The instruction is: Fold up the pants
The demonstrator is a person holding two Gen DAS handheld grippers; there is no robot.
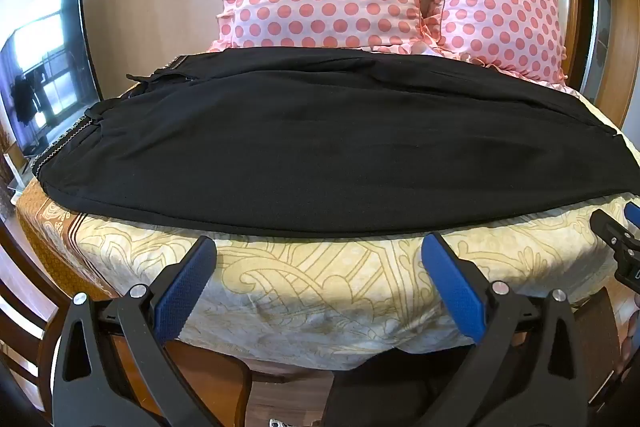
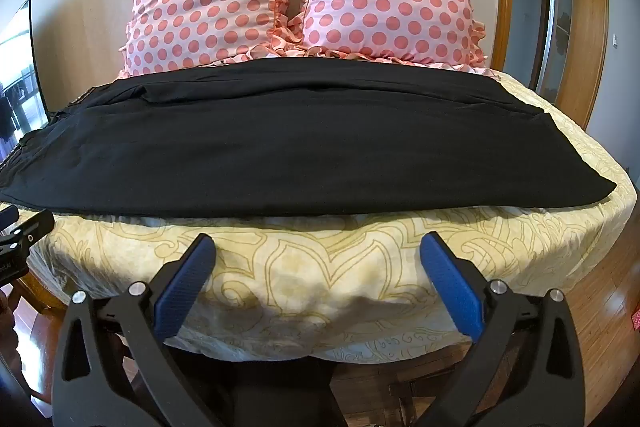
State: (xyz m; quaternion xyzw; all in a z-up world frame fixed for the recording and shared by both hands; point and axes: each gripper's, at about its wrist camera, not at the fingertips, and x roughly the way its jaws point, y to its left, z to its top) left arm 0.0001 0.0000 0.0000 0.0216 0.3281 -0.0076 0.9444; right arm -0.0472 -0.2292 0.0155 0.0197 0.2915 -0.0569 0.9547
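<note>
I am hovering both claws released, left (image 1: 318,247), right (image 2: 318,247) | pants (image 1: 320,139) lying halved lengthwise on bed (image 1: 320,279) | crosswise folds remaining

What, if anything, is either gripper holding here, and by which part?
Nothing is held. The left gripper and right gripper are both open over the bedspread, short of the near edge of the black pants, which lie flat on the bed.
</note>
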